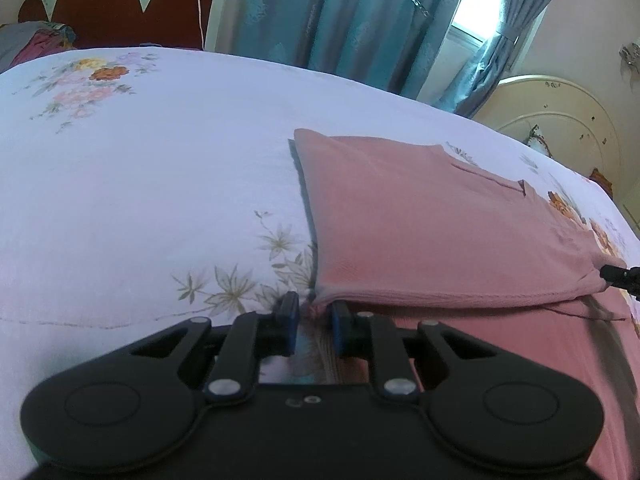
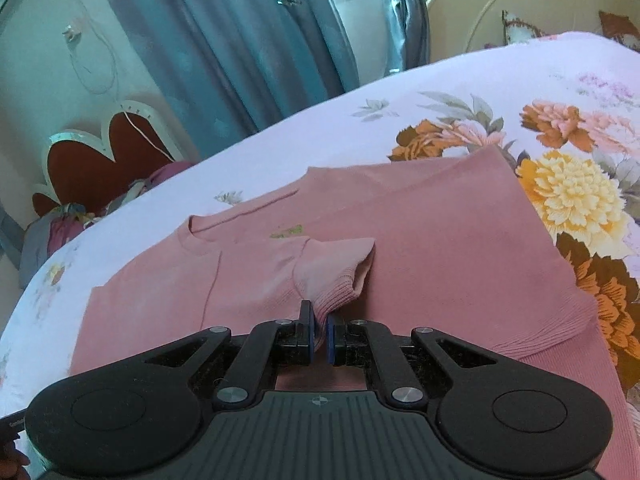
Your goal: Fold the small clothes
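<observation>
A pink knit top (image 1: 432, 224) lies on the white flowered bedsheet (image 1: 140, 184), partly folded over itself. My left gripper (image 1: 314, 314) is shut on a corner of its ribbed hem, held just above the bed. In the right wrist view the same pink top (image 2: 432, 248) lies spread out, neckline at the left. My right gripper (image 2: 319, 330) is shut on the ribbed cuff of its sleeve (image 2: 332, 276), bunched and lifted over the body of the top. The right gripper's tip (image 1: 620, 274) shows at the right edge of the left wrist view.
Blue curtains (image 1: 340, 20) and a window hang behind the bed. A red and white headboard (image 1: 132, 4) stands at the far left with bundled clothes (image 2: 68, 224) beside it. A cream round footboard (image 1: 560, 120) stands at the right.
</observation>
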`<state>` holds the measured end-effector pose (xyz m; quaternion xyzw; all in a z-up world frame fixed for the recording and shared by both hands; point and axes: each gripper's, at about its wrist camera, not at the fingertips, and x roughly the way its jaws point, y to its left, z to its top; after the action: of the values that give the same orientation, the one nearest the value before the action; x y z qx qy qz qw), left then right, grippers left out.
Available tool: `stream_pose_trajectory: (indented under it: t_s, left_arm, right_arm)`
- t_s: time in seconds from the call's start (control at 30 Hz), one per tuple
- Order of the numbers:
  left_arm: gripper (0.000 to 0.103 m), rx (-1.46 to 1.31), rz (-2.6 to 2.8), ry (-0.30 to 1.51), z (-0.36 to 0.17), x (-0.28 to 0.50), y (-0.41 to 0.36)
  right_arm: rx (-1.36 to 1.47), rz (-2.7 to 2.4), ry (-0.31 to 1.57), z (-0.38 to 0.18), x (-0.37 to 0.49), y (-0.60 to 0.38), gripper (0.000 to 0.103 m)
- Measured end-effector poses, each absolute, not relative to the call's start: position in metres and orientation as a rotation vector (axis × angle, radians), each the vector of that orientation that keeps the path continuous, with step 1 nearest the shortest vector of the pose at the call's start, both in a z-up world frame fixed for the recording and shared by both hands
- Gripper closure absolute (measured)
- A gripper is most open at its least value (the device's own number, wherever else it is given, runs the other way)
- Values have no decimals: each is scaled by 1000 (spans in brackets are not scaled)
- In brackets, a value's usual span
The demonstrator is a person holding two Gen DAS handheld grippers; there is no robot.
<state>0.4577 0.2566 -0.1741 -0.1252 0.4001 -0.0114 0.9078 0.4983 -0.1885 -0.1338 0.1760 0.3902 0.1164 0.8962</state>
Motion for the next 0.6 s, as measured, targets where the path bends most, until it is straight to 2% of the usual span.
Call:
stream_pose_trajectory:
  t_s: [0.6]
  left_arm:
    - [85, -236, -29, 845, -173, 457, 255]
  right_arm:
    - [408, 209, 863, -149, 485, -191, 98]
